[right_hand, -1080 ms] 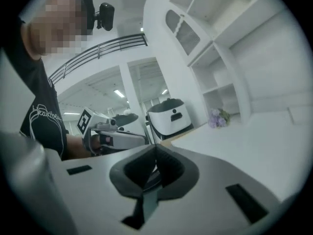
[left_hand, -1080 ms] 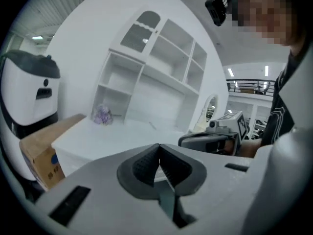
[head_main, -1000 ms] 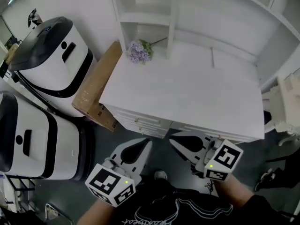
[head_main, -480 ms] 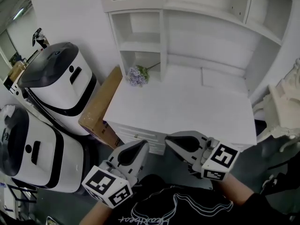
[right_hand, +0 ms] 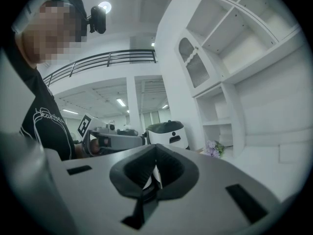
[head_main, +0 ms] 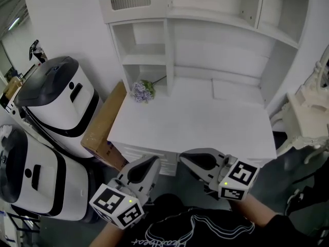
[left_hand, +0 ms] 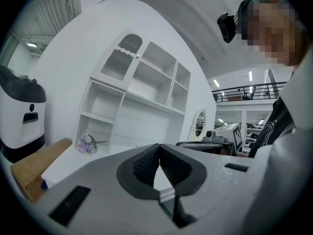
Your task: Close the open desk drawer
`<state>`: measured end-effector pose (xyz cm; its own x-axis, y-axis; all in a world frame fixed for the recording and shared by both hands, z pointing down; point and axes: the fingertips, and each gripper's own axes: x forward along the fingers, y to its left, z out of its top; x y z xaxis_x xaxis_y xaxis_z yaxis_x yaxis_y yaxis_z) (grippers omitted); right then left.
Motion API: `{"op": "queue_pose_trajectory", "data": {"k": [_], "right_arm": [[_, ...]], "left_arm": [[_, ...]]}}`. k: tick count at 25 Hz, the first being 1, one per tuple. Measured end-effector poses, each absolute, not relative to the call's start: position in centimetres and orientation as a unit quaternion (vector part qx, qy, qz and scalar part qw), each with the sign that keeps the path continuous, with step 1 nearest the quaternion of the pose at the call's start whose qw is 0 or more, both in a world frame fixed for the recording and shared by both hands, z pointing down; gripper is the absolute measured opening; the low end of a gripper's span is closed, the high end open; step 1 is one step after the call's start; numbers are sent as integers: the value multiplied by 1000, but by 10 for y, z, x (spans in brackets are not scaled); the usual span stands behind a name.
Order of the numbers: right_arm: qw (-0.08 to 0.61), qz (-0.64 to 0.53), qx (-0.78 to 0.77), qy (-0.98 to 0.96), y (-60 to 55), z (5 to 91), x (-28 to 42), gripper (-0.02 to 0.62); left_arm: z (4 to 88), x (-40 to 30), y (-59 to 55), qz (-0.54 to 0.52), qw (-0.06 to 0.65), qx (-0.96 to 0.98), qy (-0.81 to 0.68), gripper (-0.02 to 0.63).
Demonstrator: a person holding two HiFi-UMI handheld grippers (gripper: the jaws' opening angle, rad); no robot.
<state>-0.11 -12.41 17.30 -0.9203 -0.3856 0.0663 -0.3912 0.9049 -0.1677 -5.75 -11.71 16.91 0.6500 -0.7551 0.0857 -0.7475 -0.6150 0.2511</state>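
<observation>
Your left gripper [head_main: 154,160] and right gripper [head_main: 182,156], bottom centre, have jaws pressed together, empty; flowers [head_main: 140,91] lie on the desk [head_main: 205,122].

The left tool [head_main: 153,161] and right tool [head_main: 183,157] are grey, their marker cubes [head_main: 119,206] patterned black-and-white. Ahead of them, the tabletop [head_main: 205,120] and shelves [head_main: 146,55] are white and the flowers [head_main: 139,91] lilac. Left of the left tool are a brown cardboard box [head_main: 100,125] and white-and-black machines [head_main: 56,99].
</observation>
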Motion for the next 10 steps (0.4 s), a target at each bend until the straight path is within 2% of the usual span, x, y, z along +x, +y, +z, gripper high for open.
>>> {"op": "queue_pose_trajectory", "data": {"k": [10], "right_arm": [[5,90,203,-975,-114,162,6,6]], "left_arm": [[163,-49,-108,-6,126,903,-411,5]]}}
